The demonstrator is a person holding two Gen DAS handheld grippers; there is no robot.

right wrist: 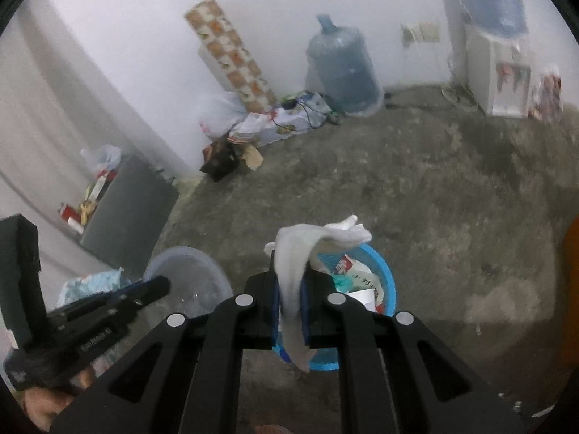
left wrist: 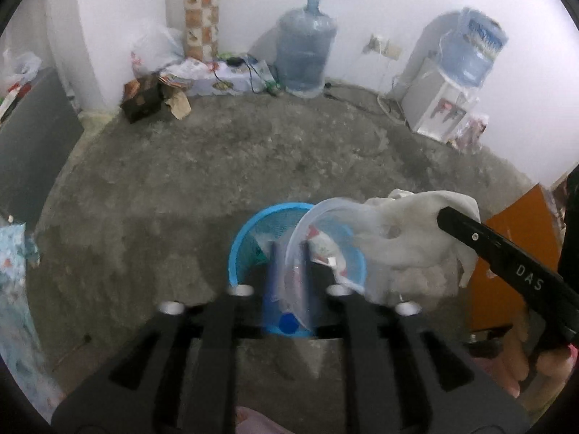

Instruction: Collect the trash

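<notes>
Left wrist view: left claw closed on clear plastic lid, above blue basket. Right claw clamps white cloth, basket just ahead. Risk: cloth drapes over rim, lid catches, lands on floor.

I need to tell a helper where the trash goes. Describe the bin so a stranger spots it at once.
On the bare concrete floor, just ahead of both grippers, stands a small round blue basket with mesh walls, holding paper scraps. It is the only bright blue open container; the water jug by the wall is closed and translucent.
</notes>
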